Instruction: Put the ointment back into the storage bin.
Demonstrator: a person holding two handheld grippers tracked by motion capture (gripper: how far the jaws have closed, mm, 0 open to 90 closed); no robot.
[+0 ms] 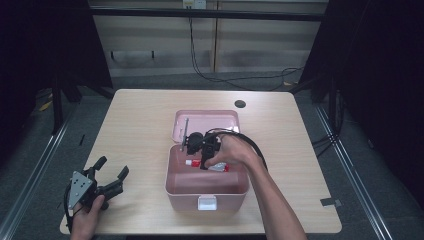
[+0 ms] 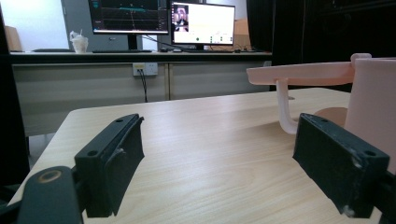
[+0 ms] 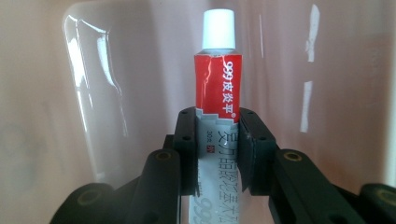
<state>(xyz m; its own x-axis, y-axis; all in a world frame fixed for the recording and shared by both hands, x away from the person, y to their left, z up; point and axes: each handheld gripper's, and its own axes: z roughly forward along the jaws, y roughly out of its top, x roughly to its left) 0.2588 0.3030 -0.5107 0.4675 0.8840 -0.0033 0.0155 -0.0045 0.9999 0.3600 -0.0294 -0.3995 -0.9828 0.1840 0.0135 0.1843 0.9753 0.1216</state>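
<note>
Two grippers are in my hands. My right gripper [image 3: 217,140] is squeezed tight on the tube [image 3: 218,88], red and white with a white cap. In the high view I see the tube [image 1: 212,165] down inside the pink box [image 1: 207,192], whose lid [image 1: 206,121] lies open behind. My left gripper [image 1: 111,172] rests on the table [image 1: 140,125], near the left edge, its jaws wide apart and holding nothing.

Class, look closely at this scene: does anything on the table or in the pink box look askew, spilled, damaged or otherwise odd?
Nothing stands out. The pink box sits square on the table, lid open, with no spill or damage. The right gripper is clamped on a red-and-white tube, its cap on. The left gripper rests open at the table's near corner.
</note>
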